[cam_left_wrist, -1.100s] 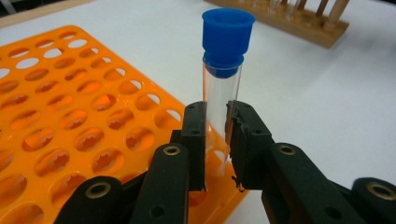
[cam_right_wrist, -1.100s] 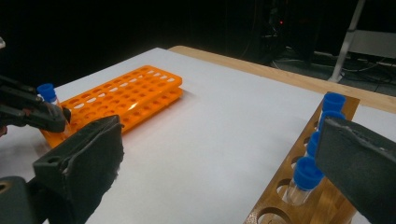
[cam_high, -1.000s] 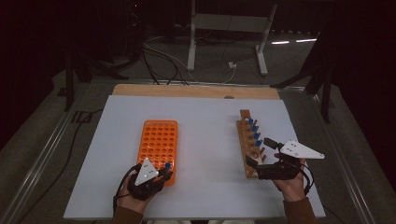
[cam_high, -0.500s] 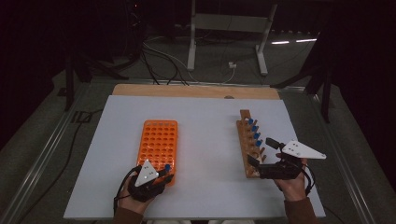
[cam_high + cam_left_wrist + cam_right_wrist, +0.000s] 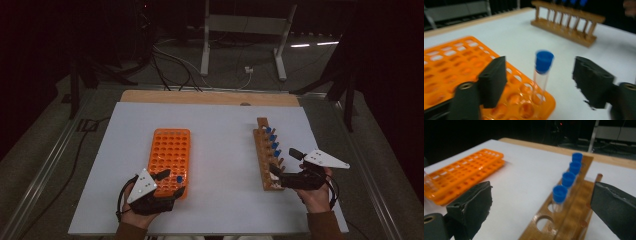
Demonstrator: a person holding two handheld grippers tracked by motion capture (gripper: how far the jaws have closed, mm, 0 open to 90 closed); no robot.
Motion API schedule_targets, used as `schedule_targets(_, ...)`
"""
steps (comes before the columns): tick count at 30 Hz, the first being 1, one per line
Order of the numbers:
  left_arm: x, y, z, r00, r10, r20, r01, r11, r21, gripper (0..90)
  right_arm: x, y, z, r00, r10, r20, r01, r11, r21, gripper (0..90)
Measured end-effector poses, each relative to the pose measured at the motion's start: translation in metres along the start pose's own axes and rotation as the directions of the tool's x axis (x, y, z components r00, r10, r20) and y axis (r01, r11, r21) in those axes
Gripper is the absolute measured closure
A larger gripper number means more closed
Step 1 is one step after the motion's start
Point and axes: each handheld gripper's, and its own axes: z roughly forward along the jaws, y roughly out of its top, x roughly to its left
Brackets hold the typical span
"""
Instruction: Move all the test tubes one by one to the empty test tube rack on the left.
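On the desk [image 5: 215, 130], the orange rack [image 5: 169, 159] holds one blue-capped tube [image 5: 542, 71] upright in a near corner hole; the left gripper [image 5: 539, 82], jaws just opened, straddles it untouched. The wooden rack [image 5: 564, 205] holds four capped tubes [image 5: 559, 196]; the right gripper [image 5: 541, 205] is spread at its near end.

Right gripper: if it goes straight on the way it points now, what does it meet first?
Probably the nearest blue-capped tube in the wooden rack, which stands between the open jaws of the right gripper; depth is uncertain.

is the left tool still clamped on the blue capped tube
No, the left tool stands open, its jaws just opened clear of the blue-capped tube standing in the orange rack.
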Motion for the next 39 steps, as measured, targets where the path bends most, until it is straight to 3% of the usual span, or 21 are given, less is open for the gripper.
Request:
schedule_targets(5,0.007,0.002,-0.006,0.9984,-0.043,-0.037,0.042,0.9986,-0.033,17.3,-0.006,-0.006,0.009,0.9999,0.001,0.015,-0.002,0.998,0.066,4.9)
schedule_targets(9,0.012,0.003,-0.009,0.9925,-0.077,-0.095,0.074,0.9964,-0.042,8.7,-0.008,-0.009,0.016,0.9997,-0.013,0.019,0.011,0.995,0.097,11.8)
schedule_targets(10,0.013,0.003,-0.009,0.99,-0.087,-0.111,0.083,0.9958,-0.04,1.9,-0.011,-0.009,0.019,1.0,0.003,0.003,-0.003,0.995,0.104,18.9)
schedule_targets(12,0.015,0.003,-0.011,0.9864,-0.1,-0.131,0.094,0.9943,-0.052,1.2,-0.012,-0.01,0.021,1.0,0.004,-0.002,-0.004,0.994,0.111,24.3)
schedule_targets(13,0.016,0.004,-0.011,0.9846,-0.105,-0.139,0.099,0.9936,-0.055,0.7,-0.012,-0.009,0.026,0.9998,-0.005,0.017,0.003,0.991,0.134,35.9)
schedule_targets(16,0.018,0.004,-0.014,0.9821,-0.113,-0.151,0.103,0.9923,-0.068,0.7,-0.012,-0.009,0.029,0.9993,-0.003,0.037,-0.002,0.99,0.14,48.0)
schedule_targets(17,0.018,0.004,-0.014,0.9811,-0.115,-0.156,0.105,0.992,-0.071,0.8,-0.013,-0.01,0.031,0.9985,-0.005,0.055,-0.003,0.99,0.139,59.5)
schedule_targets(22,0.021,0.001,-0.016,0.978,-0.132,-0.161,0.123,0.9901,-0.068,0.8,-0.013,-0.01,0.032,0.996,-0.014,0.088,0.003,0.992,0.129,72.5)
schedule_targets(26,0.022,0.001,-0.016,0.9765,-0.136,-0.167,0.125,0.9894,-0.073,0.8,-0.011,-0.011,0.035,0.9935,-0.037,0.108,0.022,0.99,0.139,75.3)
schedule_targets(39,0.023,0.0,-0.016,0.9764,-0.147,-0.158,0.137,0.988,-0.072,0.8,-0.009,-0.01,0.038,0.9921,-0.016,0.125,0.0,0.992,0.125,77.1)
